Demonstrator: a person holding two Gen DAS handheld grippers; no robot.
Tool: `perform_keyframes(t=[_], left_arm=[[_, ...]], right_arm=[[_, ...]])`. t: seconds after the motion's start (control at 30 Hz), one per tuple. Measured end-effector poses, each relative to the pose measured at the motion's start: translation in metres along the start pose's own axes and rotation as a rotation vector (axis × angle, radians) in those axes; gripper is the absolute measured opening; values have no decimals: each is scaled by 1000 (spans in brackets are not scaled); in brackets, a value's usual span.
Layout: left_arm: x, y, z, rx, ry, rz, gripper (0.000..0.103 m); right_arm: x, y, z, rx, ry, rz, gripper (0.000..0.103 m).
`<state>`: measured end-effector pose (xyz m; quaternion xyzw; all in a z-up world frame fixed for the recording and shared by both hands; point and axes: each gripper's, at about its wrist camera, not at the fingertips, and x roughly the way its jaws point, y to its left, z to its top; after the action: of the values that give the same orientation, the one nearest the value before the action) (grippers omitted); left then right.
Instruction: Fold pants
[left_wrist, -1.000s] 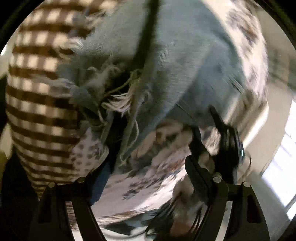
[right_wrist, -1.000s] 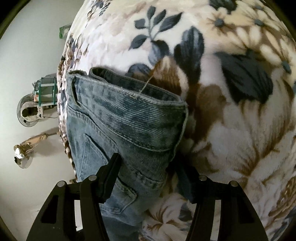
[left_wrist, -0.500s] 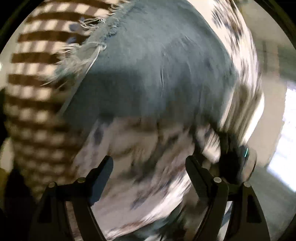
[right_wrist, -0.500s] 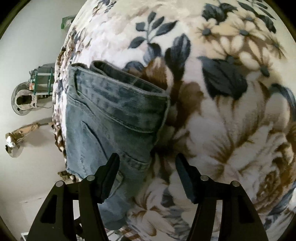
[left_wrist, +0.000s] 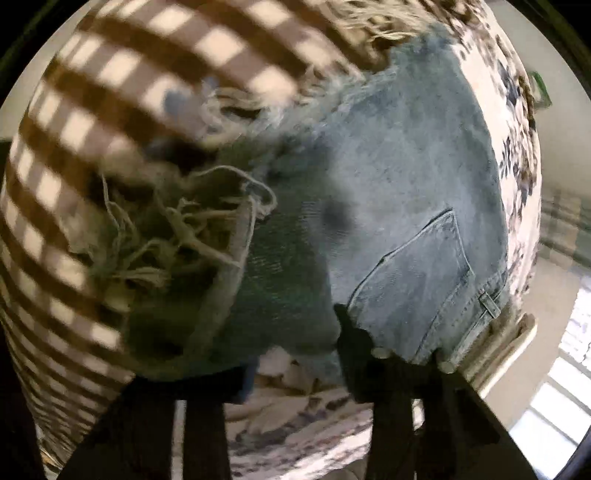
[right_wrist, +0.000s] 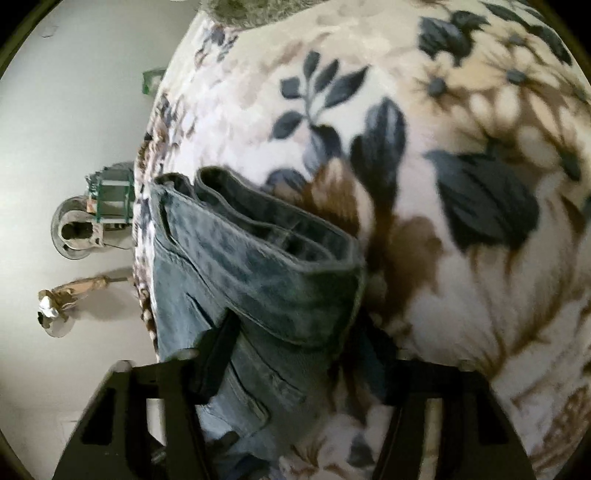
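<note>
Denim pants (left_wrist: 399, 206) on floral blanket (right_wrist: 461, 155). Left gripper (left_wrist: 280, 362) holds frayed hem at 8 o'clock; right gripper (right_wrist: 299, 350) wide. Risk: hem slipping, fold skews.

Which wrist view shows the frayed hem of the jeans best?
The left wrist view. The frayed hem fills its left-centre, loose threads hanging in front of the checked cloth. The right wrist view shows none of the hem, only the folded waistband of the jeans on the floral blanket.
</note>
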<state>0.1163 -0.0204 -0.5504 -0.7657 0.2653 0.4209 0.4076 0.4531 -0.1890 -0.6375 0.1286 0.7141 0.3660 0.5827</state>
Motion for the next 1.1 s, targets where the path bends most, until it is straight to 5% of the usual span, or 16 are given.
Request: perform_keyframes(t=[0.17,0.23,0.4,0.53,0.67,0.73,0.8,1.0,1.1], left_arm=[[-16,-25,10,144,1,-36,13],[-30,-34,14,251,8,-57,5],[-61,-50,31,525,18,-50,5],[-56,-27,31,617,57,-25,7],[-37,-9,36,595,81,-105,25],[-40,9,42,520,73,-195,60],[-39,19,42,463,44,-259,77],[-18,33,54,241,-7,-269,77],[-17,25,56,152,-50,-209,77]], right_arm=[[-12,11,-16,23,-85,-12,21],[-23,12,-27,53,-106,12,19],[-48,15,-73,99,-136,29,18],[-54,7,-110,118,-125,-6,18],[-42,-20,-122,156,-86,-22,38],[-35,-35,-123,180,-69,12,52],[-28,-44,-122,191,-67,64,59],[-11,-39,-108,179,-76,132,66],[-4,-33,-98,201,-98,162,66]])
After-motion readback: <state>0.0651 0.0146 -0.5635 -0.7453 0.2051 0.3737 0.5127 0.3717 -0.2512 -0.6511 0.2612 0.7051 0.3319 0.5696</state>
